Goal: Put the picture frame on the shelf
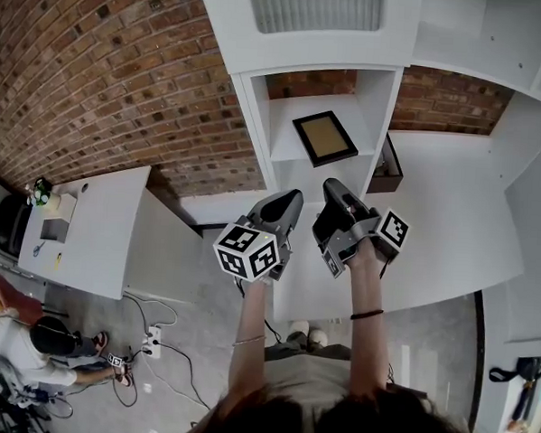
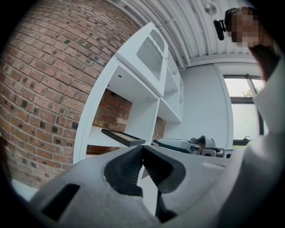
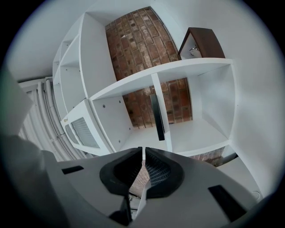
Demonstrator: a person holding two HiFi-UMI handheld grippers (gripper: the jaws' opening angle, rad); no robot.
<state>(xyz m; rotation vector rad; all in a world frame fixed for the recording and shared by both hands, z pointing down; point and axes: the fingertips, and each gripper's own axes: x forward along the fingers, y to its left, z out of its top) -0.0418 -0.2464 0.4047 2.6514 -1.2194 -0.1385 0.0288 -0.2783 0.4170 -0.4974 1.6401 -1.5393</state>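
Observation:
The black picture frame [image 1: 324,138] with a tan panel lies in the middle compartment of the white shelf unit [image 1: 287,156]. Nothing holds it. Both grippers hang side by side just in front of that compartment, apart from the frame. My left gripper [image 1: 292,196] is shut and empty, its tips meeting [image 2: 142,149] below the frame [image 2: 122,137]. My right gripper [image 1: 331,185] is shut too, with nothing between its pads [image 3: 143,151]. The right gripper view shows the frame [image 3: 157,116] edge-on against the compartment's divider.
A dark brown open box [image 1: 386,167] stands in the compartment to the right of the frame. A brick wall [image 1: 106,67] backs the shelves. A white table [image 1: 98,229] stands at the left, and a person [image 1: 38,339] sits on the floor by a power strip [image 1: 151,341].

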